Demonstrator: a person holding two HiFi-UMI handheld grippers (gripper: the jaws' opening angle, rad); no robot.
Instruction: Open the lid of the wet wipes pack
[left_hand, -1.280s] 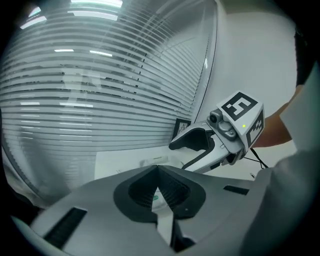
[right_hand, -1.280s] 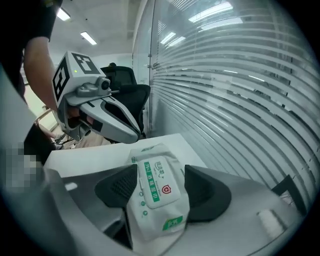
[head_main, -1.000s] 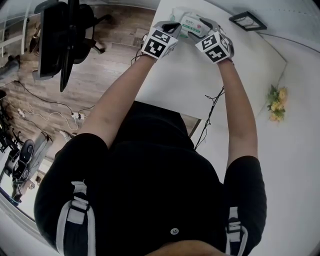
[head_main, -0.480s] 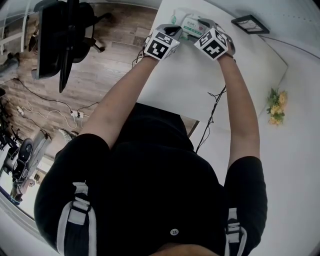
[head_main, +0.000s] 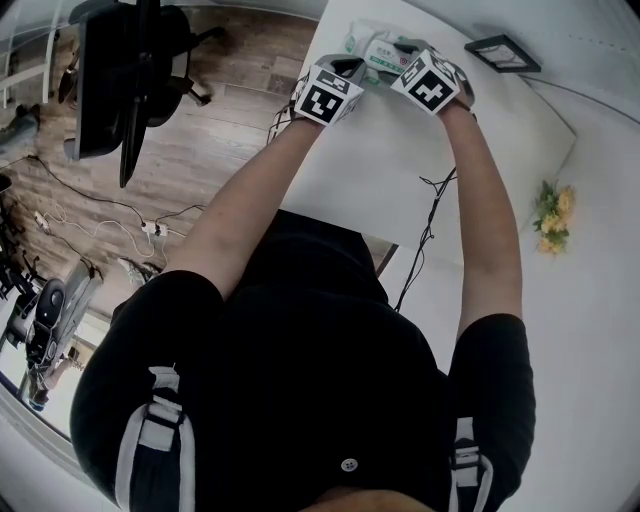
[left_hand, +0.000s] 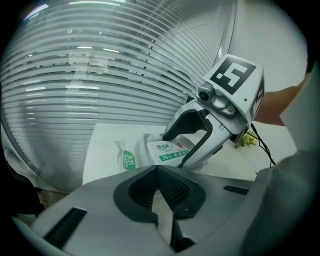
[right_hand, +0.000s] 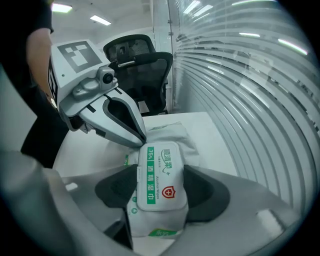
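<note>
Left tool (right_hand: 140, 140) aslant, tip at lid (right_hand: 161, 176)

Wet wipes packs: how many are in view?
1. The wet wipes pack is at the far end of the table, between the right gripper's closing jaws, pads against its sides. The shut left gripper's tip sits at its lid. No second pack shows.

Grippers covering the wet wipes pack (head_main: 378, 50)
In the head view the left gripper (head_main: 356, 64) and right gripper (head_main: 402, 48) are hiding most of it, its print too small to read; the right gripper's jaws, closing with the pack between them, are covering its sides, and the left gripper's tip is masking the far corner of the lid (right_hand: 159, 175).
</note>
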